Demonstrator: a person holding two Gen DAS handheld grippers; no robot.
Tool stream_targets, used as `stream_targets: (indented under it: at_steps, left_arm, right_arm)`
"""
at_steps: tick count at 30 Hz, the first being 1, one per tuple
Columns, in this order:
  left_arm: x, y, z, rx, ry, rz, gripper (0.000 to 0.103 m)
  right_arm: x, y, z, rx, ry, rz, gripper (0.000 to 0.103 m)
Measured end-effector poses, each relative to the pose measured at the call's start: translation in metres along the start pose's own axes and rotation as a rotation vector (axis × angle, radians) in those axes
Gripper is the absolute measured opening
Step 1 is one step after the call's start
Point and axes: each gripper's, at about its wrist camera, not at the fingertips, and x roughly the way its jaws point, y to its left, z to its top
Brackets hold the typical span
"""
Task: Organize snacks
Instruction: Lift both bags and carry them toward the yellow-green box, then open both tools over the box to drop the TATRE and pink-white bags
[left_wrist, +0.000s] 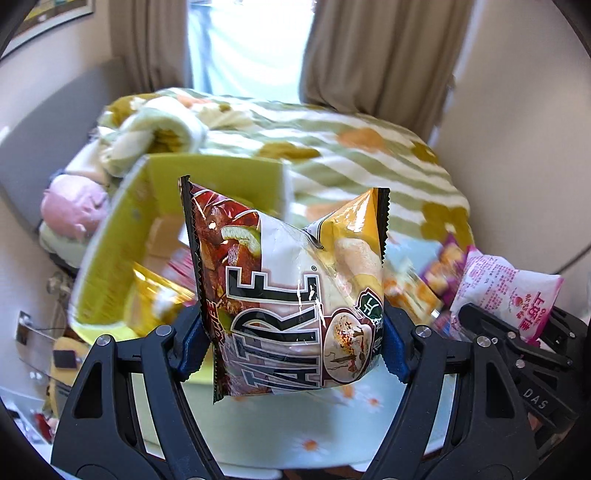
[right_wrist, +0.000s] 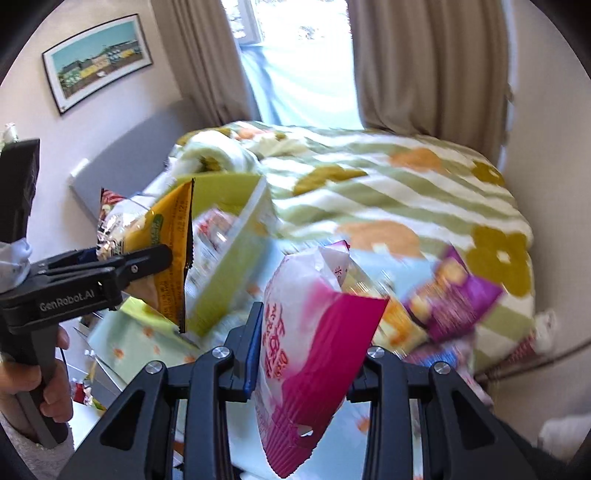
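Brown-yellow snack bag upright, long axis vertical.

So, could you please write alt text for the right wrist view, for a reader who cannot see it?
The right claw grips a pink and white snack bag above a bed with a flowered blanket. At left, the left claw holds a yellow snack bag beside a green box.
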Motion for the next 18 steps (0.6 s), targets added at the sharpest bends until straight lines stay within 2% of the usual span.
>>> stream_targets:
  at_steps: [10,18]
  left_arm:
    - [0.035,0.108,0.061,-0.050,0.029,0.060,0.073]
    - [0.111,0.158,0.098,-0.003,0.127,0.052,0.074]
  right_arm:
    - [0.063,0.071,0.078,-0.036,0.005,0.074,0.032]
    - [0.132,0.112,0.110,-0.020,0.074,0.071,0.032]
